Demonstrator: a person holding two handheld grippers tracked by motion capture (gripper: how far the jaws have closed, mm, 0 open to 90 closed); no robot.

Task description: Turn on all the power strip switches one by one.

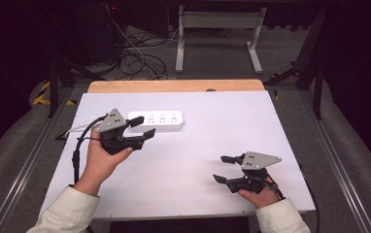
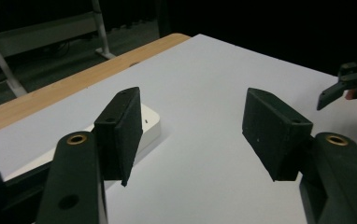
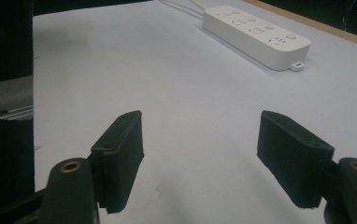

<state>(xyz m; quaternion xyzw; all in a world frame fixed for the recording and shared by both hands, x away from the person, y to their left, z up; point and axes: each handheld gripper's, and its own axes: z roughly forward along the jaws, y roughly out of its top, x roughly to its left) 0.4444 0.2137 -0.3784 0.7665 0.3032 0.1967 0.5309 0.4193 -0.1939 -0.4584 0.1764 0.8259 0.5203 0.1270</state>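
Note:
A white power strip lies flat on the white tabletop, left of the middle and toward the far side. My left gripper hovers just in front of the strip's left end, held in a hand, jaws open with nothing between them. In the left gripper view the strip's corner shows behind the left jaw of my left gripper. My right gripper rests low near the front right, open and empty, pointing left. From the right gripper view the strip lies far ahead.
A wooden strip borders the table's far edge. The power strip's white cable runs off the left side. Beyond the table stand a metal desk frame and loose cables on the floor. Metal rails flank both sides.

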